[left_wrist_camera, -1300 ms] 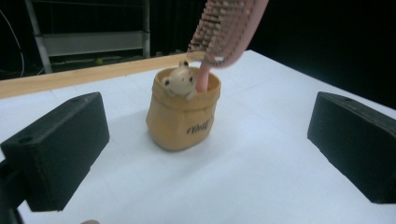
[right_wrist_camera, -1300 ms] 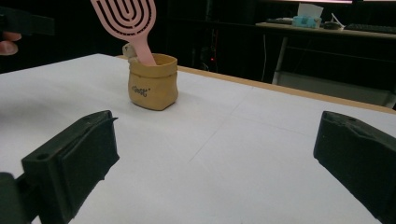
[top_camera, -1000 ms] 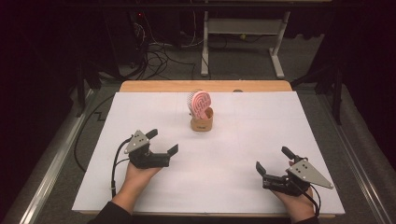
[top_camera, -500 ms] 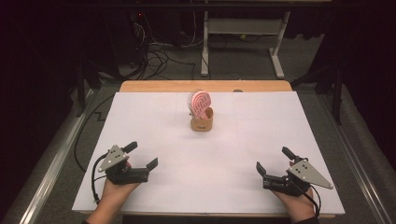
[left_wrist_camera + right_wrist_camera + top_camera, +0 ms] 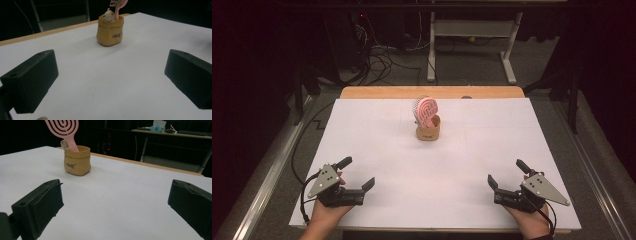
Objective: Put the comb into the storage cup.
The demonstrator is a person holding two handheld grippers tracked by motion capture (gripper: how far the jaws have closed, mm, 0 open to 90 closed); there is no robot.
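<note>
1. The left gripper (image 5: 110, 82) hangs low over the white table (image 5: 105, 75), jaws spread wide with nothing between them.
2. Well ahead stands a tan pouch-shaped holder (image 5: 110, 32) (dark lettering on its side).
3. A pink brush handle (image 5: 117, 11) and a small pale figure (image 5: 108, 15) rise from it.

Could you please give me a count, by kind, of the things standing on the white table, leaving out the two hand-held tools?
Tan pouch-shaped holder with dark lettering: 1
Pink flat brush with a looped-line pattern, standing in the holder: 1
Small cream figure at the holder's rim: 1
Total: 3
</note>
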